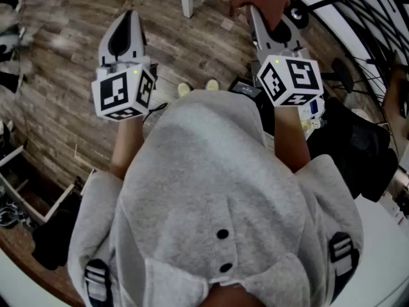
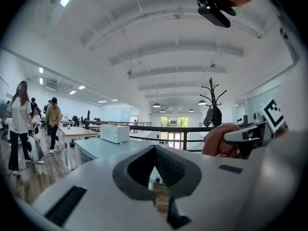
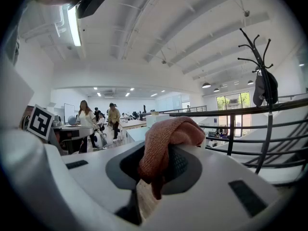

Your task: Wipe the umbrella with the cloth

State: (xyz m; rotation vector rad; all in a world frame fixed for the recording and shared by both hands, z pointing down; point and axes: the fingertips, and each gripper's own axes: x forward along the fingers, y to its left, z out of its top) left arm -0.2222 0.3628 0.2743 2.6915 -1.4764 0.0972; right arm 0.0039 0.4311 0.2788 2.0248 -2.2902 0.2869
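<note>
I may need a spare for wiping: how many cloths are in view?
1: a reddish cloth clamped in the right gripper's jaws. The left gripper's jaws are shut on nothing. Others may be hidden below the person.

Cloth [image 3: 166, 138] in R gripper [image 3: 159, 170]; L gripper [image 1: 125, 31] alongside.

A black railing [image 2: 159, 127] crossed the hall. A white box [image 2: 114, 133] sat on a pale table [image 2: 94, 150] just before it, and a black coat stand [image 2: 211, 93] rose beside it. Left of the railing, a person in white [image 2: 19, 119] and another in tan [image 2: 53, 119] walked on the wooden floor [image 1: 64, 101].
</note>
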